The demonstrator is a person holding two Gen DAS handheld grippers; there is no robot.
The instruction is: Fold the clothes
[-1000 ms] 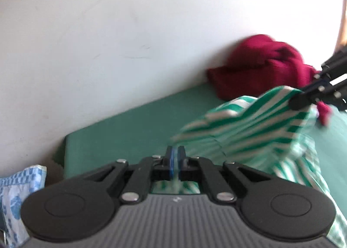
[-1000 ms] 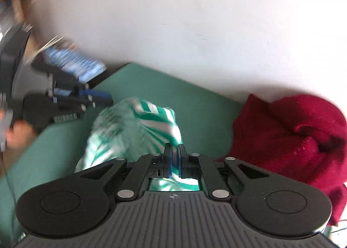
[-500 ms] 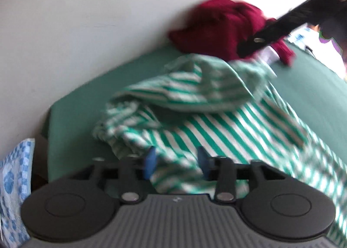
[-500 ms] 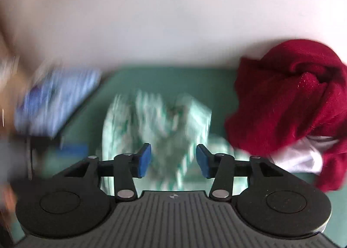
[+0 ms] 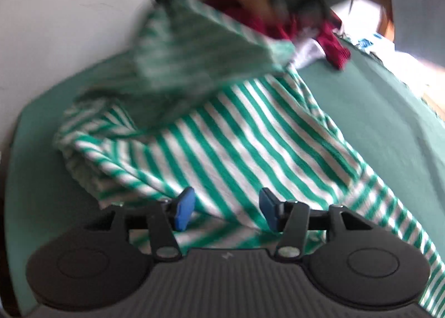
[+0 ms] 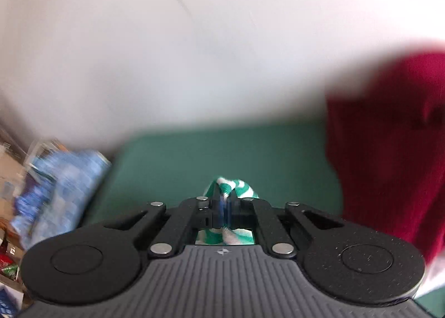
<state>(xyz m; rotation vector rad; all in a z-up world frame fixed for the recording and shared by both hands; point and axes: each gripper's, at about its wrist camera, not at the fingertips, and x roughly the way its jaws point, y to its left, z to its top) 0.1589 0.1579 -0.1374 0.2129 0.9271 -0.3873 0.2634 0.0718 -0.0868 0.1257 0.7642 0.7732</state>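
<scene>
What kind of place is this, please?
Probably a room in a home, at a laundry-folding spot: a green surface against a white wall holds a striped shirt and a heap of red clothing.

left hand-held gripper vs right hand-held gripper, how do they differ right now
The left hand-held gripper is open, blue pads apart, nothing between them; the right hand-held gripper is shut on a bunched bit of the striped shirt. The left hovers over the shirt spread on the green surface; the right holds its piece lifted, near the dark red garment. Both are the same black design.
</scene>
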